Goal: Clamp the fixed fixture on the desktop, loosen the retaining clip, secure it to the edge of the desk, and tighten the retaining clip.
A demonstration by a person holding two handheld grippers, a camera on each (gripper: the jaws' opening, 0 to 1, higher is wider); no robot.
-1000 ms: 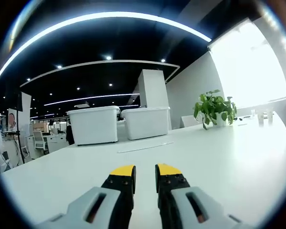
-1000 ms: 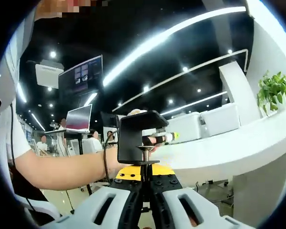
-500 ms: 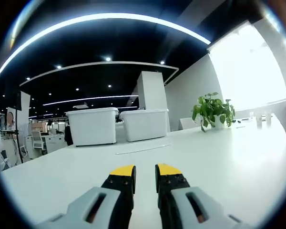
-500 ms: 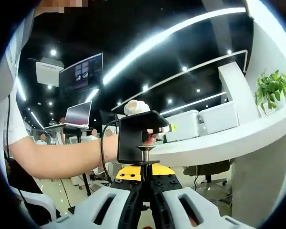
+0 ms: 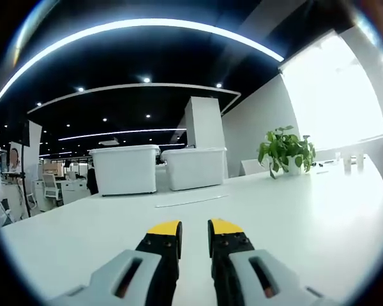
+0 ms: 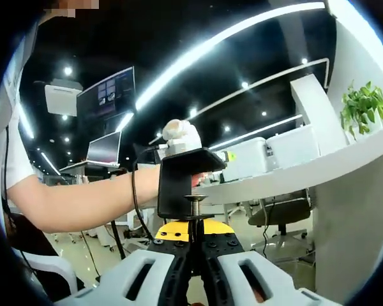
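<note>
the right gripper (image 6: 193, 234) has its jaws closed on the screw of the black c-clamp (image 6: 182, 183), held beside the white desk (image 6: 293, 175) edge. the left gripper (image 5: 195, 237) is slightly open and holds nothing, low over the desk top (image 5: 293, 210).
</note>
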